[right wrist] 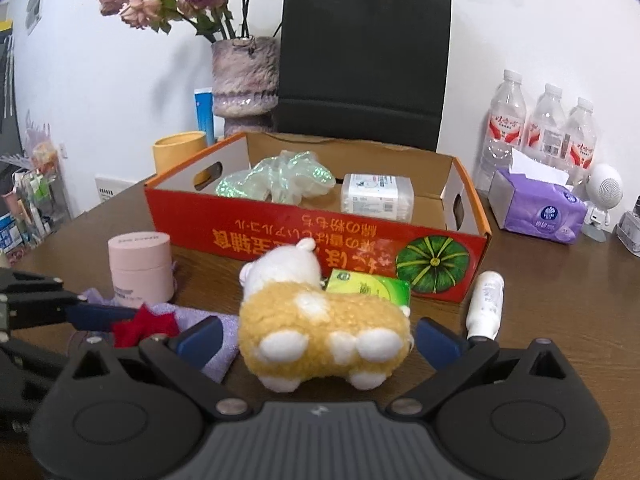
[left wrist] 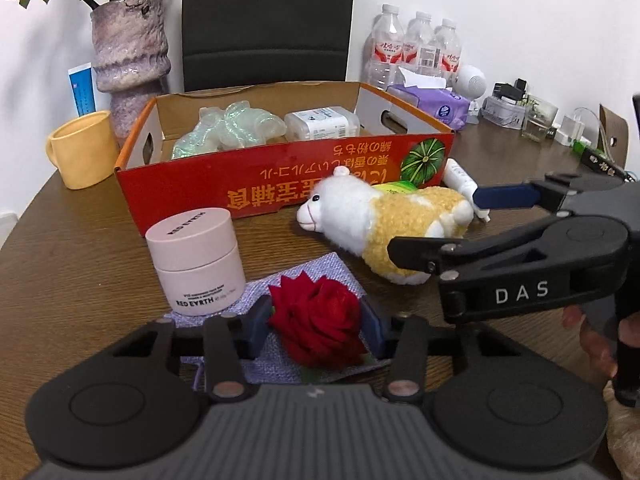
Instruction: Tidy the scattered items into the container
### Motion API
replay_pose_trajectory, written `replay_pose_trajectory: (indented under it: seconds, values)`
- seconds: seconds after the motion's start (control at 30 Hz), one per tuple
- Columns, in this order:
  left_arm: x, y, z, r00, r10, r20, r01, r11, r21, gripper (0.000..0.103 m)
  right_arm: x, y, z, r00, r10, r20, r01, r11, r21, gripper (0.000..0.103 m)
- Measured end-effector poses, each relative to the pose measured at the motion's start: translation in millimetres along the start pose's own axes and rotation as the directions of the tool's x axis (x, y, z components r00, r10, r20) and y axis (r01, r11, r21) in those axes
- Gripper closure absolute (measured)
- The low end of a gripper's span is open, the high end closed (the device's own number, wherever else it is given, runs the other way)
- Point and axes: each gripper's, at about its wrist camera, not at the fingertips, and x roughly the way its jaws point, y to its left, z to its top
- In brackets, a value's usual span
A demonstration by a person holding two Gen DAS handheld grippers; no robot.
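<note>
Fluffy plush sheep (right wrist: 320,320), printed cardboard box (left wrist: 280,184), matt pink jar (left wrist: 196,260), wood-grain table (left wrist: 80,260), matt black plastic tongs (left wrist: 316,320)

Even indoor light is filling both views; fisheye is bending edges w/ dark corner vignetting. Soft shadows are falling on the wall (right wrist: 120,92); centre is staying sharp.

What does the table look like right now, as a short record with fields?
container: red cardboard box, open top
in box: iridescent green plastic wrap; white wipes pack
left claw: fingers either side of red fabric rose
right claw: open around yellow-and-white plush sheep
still out: pink cream jar, white tube
</note>
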Motion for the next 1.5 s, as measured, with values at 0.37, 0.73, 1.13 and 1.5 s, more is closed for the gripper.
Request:
replay_pose_trajectory:
  seconds: [0.37,0.73,1.13,1.5]
  values:
    - [-32,21,-7,0.995,-0.023,0.097,0.029,0.998,-0.051,0.062,-14,6,-14,0.999,0.036,-0.012,-0.036,0.999,0.025,0.003]
    - [-60,57,-13,0.992,0.034,0.123,-0.018,0.992,-0.123,0.062,2,68,-27,0.982,0.174,-0.073,-0.181,0.978,-0.103,0.019]
    - [-74,70,-34,0.993,0.051,0.102,-0.035,0.988,-0.153,0.062,4,86,-29,0.981,0.191,-0.047,-0.195,0.971,-0.134,0.063]
    - [-86,60,-38,0.991,0.041,0.125,-0.023,0.990,-0.142,0.062,-31,66,-36,0.982,0.183,0.049,-0.180,0.982,-0.061,0.098]
